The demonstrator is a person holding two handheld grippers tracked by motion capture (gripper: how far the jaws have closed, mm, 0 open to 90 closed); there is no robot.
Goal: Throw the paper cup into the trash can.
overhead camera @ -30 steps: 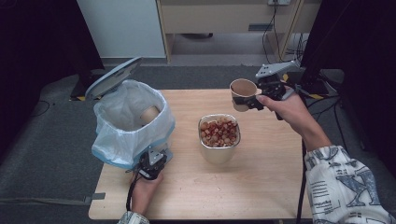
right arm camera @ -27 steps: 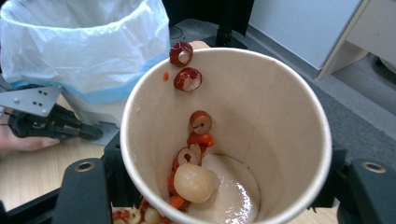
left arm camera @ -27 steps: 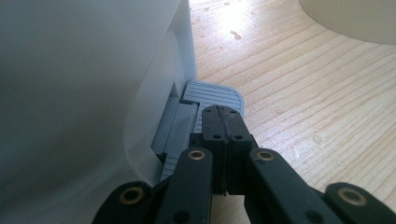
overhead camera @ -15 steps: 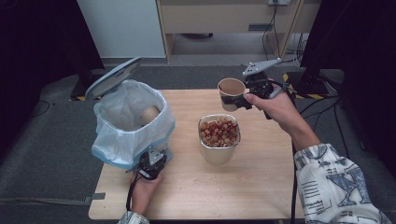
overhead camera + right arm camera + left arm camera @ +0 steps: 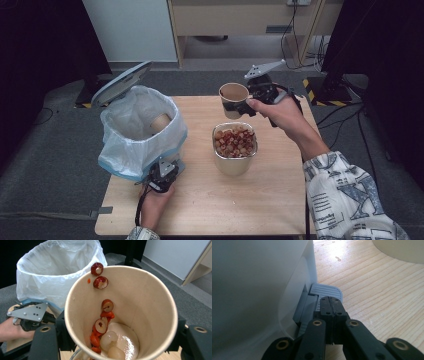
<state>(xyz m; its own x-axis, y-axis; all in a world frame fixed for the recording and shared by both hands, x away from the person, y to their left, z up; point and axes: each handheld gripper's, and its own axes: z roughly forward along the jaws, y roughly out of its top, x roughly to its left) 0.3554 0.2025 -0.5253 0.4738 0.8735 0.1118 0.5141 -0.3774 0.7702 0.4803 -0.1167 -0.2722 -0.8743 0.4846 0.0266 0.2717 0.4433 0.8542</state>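
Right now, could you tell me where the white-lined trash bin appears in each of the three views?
High view: trash bin at the table's left edge, lid up.
Left gripper view: its white wall covers the left half, pedal beside the shut jaws.
Right gripper view: upper left, behind the paper cup.
Shared landmark: the wooden table.

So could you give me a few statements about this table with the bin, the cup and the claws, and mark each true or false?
1. The right claw holds a paper cup. True.
2. The cup is completely clean inside. False: fruit bits stick to its wall.
3. The bin lid is shut. False: it stands open.
4. The left claw presses the bin's pedal. True.
5. The metal bowl is empty. False: it holds reddish pieces.
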